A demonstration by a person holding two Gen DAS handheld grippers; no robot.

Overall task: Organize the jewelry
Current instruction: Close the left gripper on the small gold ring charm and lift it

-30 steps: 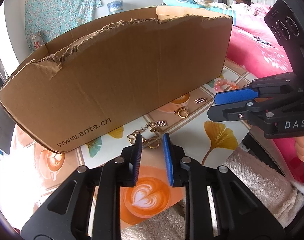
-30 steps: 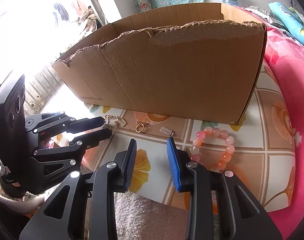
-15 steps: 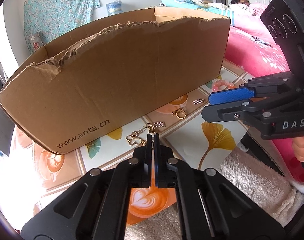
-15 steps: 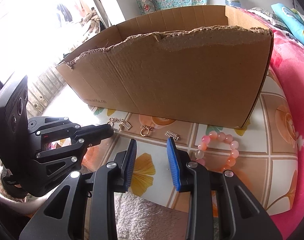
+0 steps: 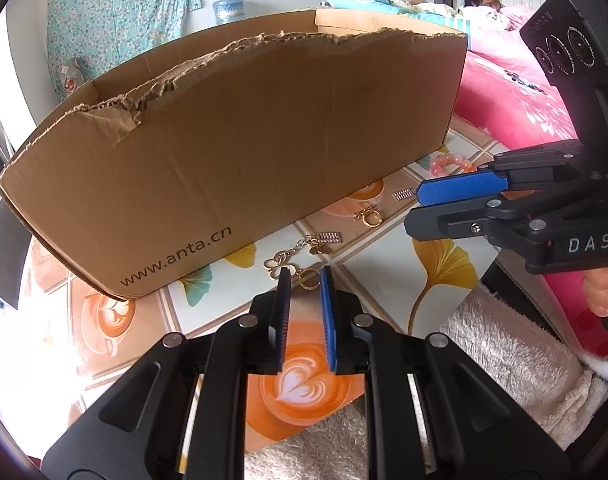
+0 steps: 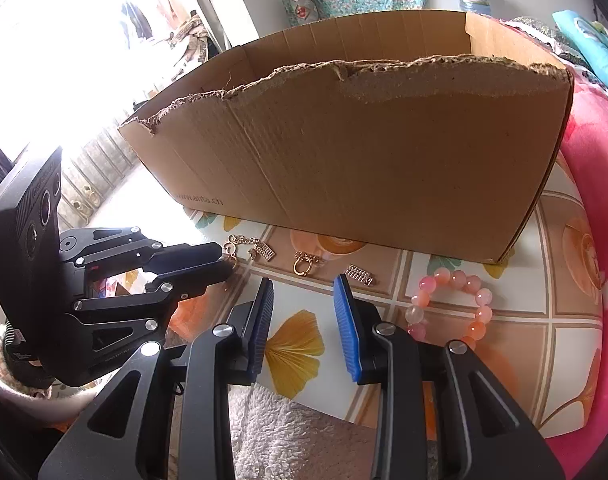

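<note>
Four pieces of jewelry are laid in a row on the bench, just in front of the cardboard box: a gold chain at the box's printed end, then a gold ring, a small silver clasp, and a pink bead bracelet near the box's far corner. None has yet been placed in the box.

The left claw is held low over a loop of the chain, its jaws opening to a narrow gap; nothing is seen pressed between the pads, so the chain is judged not yet gripped. The right claw is held partly open and empty, short of the ring and clasp, presumably in waiting.

The bracelet is shown whole only in the right wrist view; the chain's loop at the left claw's tips is shown clearly only in the left wrist view.
</note>
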